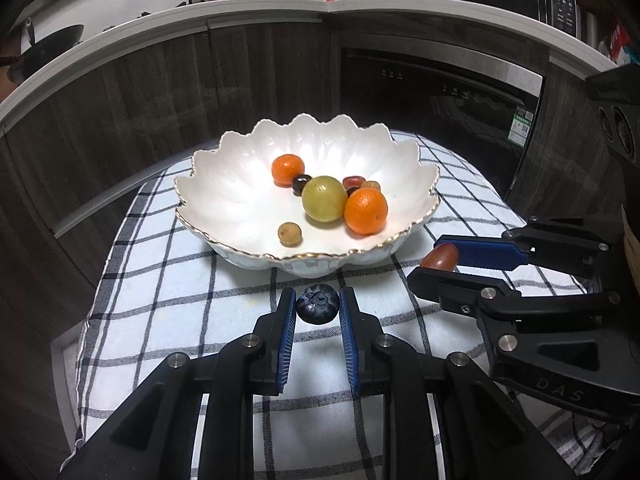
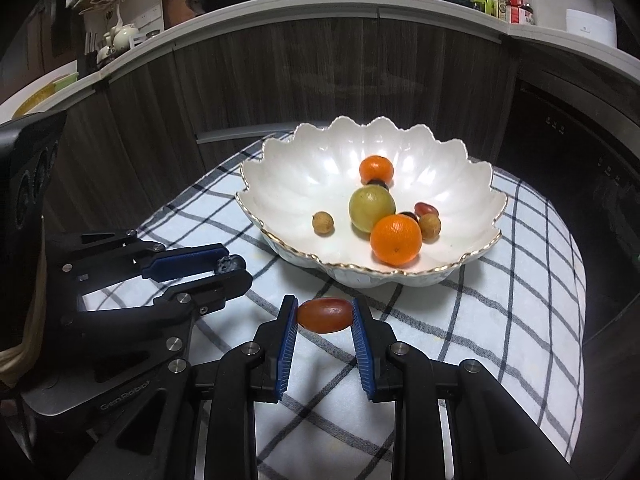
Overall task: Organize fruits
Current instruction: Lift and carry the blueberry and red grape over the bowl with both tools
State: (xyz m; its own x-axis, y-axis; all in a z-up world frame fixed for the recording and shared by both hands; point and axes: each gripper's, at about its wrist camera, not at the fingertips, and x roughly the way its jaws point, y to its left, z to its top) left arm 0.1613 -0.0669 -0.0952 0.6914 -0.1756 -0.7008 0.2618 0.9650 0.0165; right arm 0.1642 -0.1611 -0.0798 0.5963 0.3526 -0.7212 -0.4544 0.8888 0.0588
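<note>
Blueberry sits pinched between the blue pads of the left gripper, jaws drawn narrow on it, above the near edge of the checked cloth; it is round, so no long axis shows. Beside it the right gripper clamps an oblong red tomato by its two ends, its long axis lying crosswise between the pads, roughly level, the jaws a little wider than the left pair. Both fruits hang just short of the near rim of the scalloped white bowl, which stands toward the far edge of the cloth. Inside lie two oranges, a large green fruit, a small tan fruit apart at the left, and several small dark or red pieces partly hidden behind the bigger ones, hard to name. Dark cabinet fronts rise beyond.
</note>
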